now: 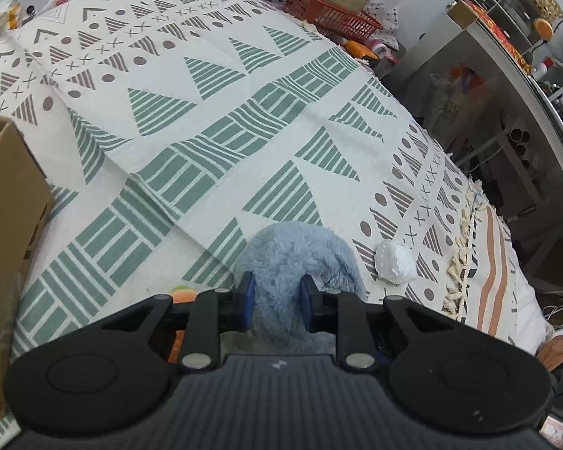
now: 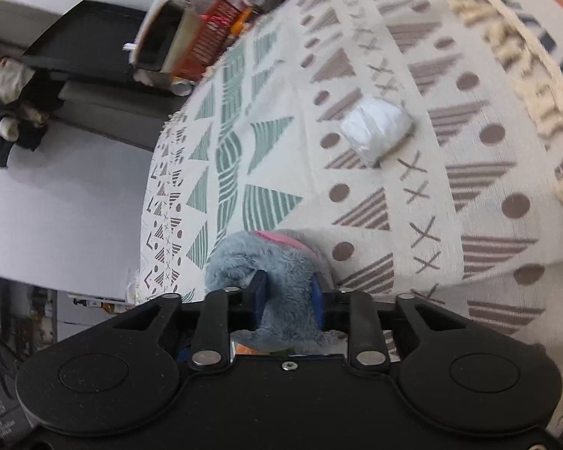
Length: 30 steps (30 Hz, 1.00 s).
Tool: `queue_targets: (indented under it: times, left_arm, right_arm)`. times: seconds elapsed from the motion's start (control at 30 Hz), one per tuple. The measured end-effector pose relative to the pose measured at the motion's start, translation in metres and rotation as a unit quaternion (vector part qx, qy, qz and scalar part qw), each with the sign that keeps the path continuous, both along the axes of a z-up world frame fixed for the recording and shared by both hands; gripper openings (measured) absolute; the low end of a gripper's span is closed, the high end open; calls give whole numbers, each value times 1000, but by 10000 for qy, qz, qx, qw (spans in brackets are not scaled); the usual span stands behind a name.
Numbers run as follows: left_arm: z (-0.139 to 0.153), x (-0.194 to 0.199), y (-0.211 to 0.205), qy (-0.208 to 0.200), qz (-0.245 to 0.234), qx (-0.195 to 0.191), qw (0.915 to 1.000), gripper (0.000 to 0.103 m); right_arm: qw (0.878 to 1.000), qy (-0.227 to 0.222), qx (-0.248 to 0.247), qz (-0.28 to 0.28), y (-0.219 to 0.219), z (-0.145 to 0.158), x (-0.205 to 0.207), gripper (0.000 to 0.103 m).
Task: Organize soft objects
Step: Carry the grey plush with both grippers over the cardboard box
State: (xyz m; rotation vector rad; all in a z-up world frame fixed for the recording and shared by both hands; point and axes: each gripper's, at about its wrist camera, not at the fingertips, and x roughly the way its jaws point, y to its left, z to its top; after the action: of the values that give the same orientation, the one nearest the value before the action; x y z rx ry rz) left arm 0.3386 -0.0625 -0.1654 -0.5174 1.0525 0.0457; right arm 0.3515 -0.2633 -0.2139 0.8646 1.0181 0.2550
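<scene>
A fluffy blue plush toy (image 1: pixel 292 255) fills the space between the blue pads of my left gripper (image 1: pixel 277 300), which is shut on it just above the patterned cloth (image 1: pixel 214 86). An orange part shows under the gripper's left side. In the right wrist view my right gripper (image 2: pixel 288 300) is shut on grey-blue plush (image 2: pixel 266 258) with a pink strip along its top. Whether both hold the same toy cannot be told. A crumpled white bundle (image 1: pixel 396 261) lies on the cloth to the right of the left gripper, and the bundle (image 2: pixel 375 129) lies ahead of the right one.
A brown cardboard box (image 1: pixel 7 202) stands at the left edge. At the cloth's far end sit a red basket (image 1: pixel 330 11) holding a dark bowl, a mug and small items. Shelving and clutter stand at the right (image 1: pixel 506 37). A tasselled fringe (image 1: pixel 461 232) marks the cloth's right edge.
</scene>
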Motion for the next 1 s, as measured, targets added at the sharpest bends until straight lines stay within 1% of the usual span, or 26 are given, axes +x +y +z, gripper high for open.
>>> queue_targets:
  times: [0.17, 0.33, 0.67, 1.0]
  left_arm:
    - [11, -6, 2, -102, 13, 34, 9999, 23]
    - [24, -13, 5, -259, 39, 87, 9996, 23]
    - [47, -33, 16, -475, 119, 216, 9986, 23]
    - [75, -59, 42, -759, 302, 368, 9960, 23]
  right_arm:
    - [9998, -172, 84, 88, -1, 7, -7, 21]
    - [9987, -456, 105, 199, 1, 20, -13, 20]
    - [9952, -860, 234, 393, 10, 38, -32, 20]
    - [9859, -1476, 337, 710, 35, 61, -52, 20]
